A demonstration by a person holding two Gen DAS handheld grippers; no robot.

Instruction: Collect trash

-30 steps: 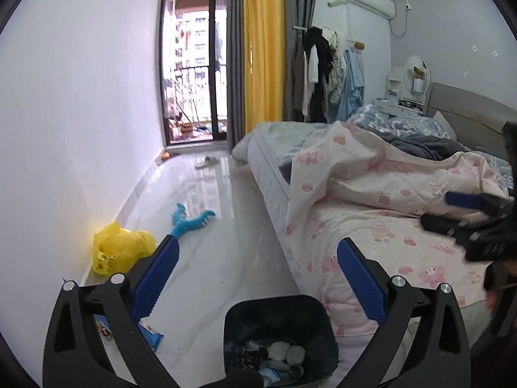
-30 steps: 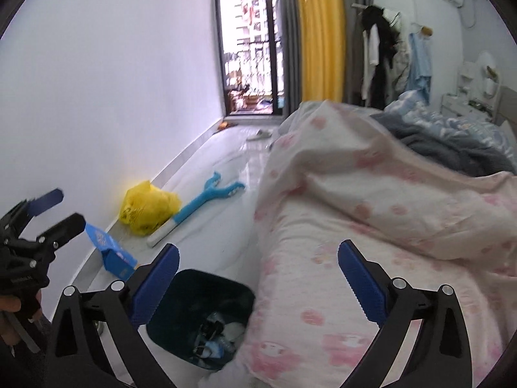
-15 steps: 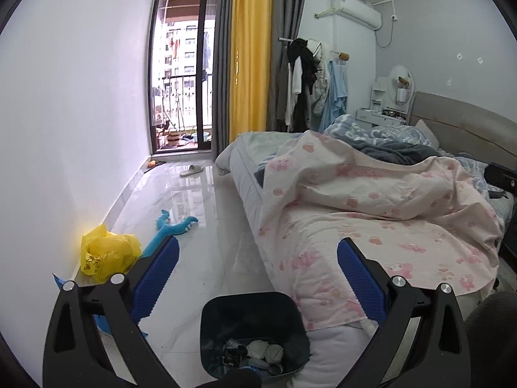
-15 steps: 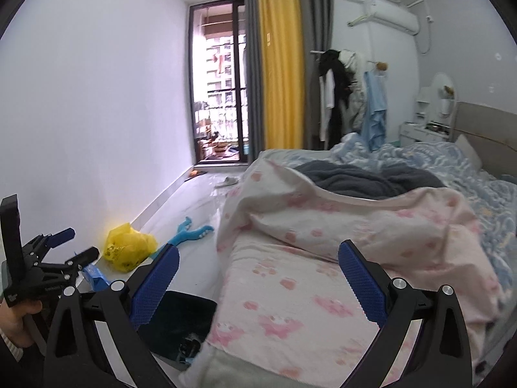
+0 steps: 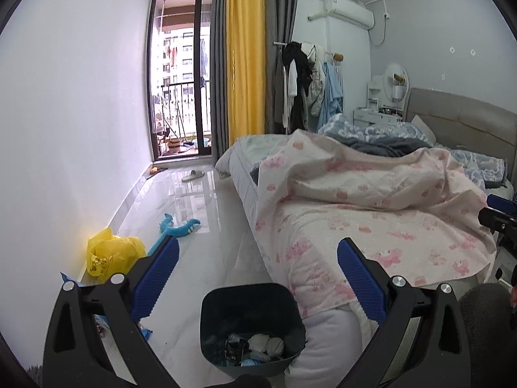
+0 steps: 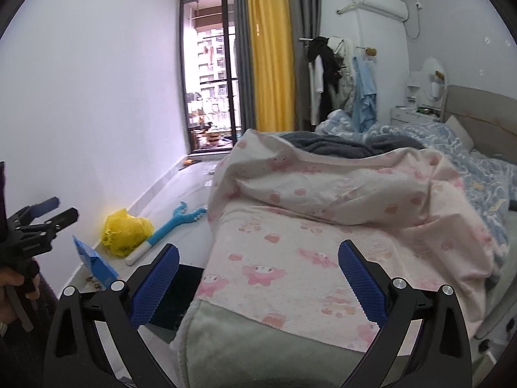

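The bin (image 5: 252,326) shows only a dark corner in the right wrist view, the rest hidden behind a blue finger (image 6: 155,286) and the bed's edge. Its contents (image 5: 255,347) are a jumble; a few pale wads, perhaps tissue, cannot be told for sure. The blue packet (image 5: 69,279) is mostly covered by the left gripper (image 5: 257,278). The right gripper (image 5: 497,218) is cut off by the picture's edge. Print on the yellow bag (image 6: 126,231) is too small to read.

I hold my left gripper (image 5: 257,274) and right gripper (image 6: 258,279) level, jaws spread wide and empty. My left hand (image 6: 13,286) grips its handle.
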